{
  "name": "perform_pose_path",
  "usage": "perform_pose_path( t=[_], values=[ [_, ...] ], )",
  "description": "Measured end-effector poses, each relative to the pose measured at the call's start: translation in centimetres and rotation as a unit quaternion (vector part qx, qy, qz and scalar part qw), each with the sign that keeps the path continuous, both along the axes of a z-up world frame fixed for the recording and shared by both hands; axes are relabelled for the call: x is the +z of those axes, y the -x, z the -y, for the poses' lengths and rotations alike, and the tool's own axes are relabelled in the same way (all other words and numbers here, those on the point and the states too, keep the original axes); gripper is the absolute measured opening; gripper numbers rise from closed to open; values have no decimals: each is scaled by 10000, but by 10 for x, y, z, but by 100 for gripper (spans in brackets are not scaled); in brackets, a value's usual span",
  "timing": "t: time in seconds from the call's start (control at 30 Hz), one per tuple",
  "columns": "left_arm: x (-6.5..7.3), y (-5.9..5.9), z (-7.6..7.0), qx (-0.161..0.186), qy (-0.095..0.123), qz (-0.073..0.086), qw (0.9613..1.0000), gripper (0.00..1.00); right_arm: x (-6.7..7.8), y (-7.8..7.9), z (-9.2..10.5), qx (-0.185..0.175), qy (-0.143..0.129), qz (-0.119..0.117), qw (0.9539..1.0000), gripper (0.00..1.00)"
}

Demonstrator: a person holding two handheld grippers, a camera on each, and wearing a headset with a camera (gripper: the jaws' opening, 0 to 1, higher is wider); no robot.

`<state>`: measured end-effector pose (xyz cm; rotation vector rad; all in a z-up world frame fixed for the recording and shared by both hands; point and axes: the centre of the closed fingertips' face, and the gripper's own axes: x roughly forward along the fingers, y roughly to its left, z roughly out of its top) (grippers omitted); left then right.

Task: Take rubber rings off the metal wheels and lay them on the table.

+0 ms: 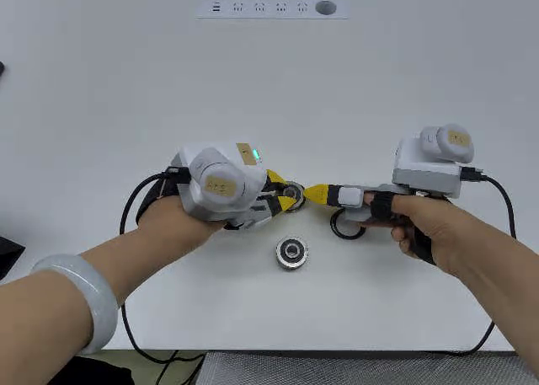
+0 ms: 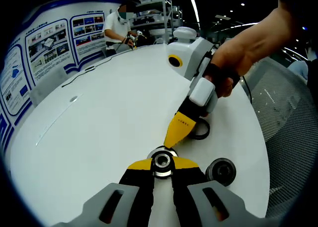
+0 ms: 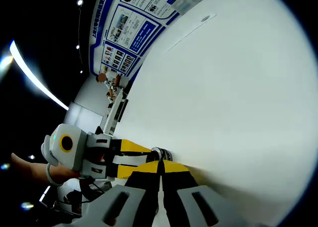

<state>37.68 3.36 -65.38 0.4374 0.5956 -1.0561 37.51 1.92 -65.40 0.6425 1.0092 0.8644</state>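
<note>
**Hand pose.** Your left hand (image 1: 179, 222) wraps over the white housing of the left gripper (image 1: 282, 197). The forearm enters from the lower left of the head view, with a pale smooth bangle (image 1: 84, 296) at the wrist. This gripper's yellow-tipped jaws are clenched on a small silver metal wheel (image 2: 162, 162) at the centre of the frame.

Your right hand (image 1: 425, 221) holds the right gripper (image 1: 316, 194) from the right of the frame, with one finger stretched along its body and the tool pointing left. Its jaws are pressed together, and the tip touches the rim of the held wheel. You cannot tell whether any rubber is pinched between them.

**Task items.** A loose black rubber ring (image 1: 341, 235) lies flat on the white table (image 1: 379, 82), just below the right gripper. A second metal wheel (image 1: 291, 253) rests at lower centre, apart from both grippers. Its rim looks dark in the left gripper view.

**Markings.** The tan labels (image 1: 221, 185) on both housings carry print too small to read. The blue-and-white wall posters (image 2: 44, 43), at the upper left of the left gripper view, are not legible. A white power strip (image 1: 272, 8) sits at the top centre of the head view.
</note>
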Motion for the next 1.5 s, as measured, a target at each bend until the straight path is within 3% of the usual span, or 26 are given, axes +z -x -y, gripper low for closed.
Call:
perform_pose_path(
  t=[0.4,1.0,1.5],
  values=[
    [-2,-2,-1,-24,-16,1,10000,13,3,1,-1,2,27,101,9999,1],
    [-1,0,0,-29,-25,4,10000,13,7,3,-6,3,-26,72,10000,1],
    [0,0,1,-36,-28,7,10000,13,20,9,-18,145,-272,52,9995,1]
  ],
)
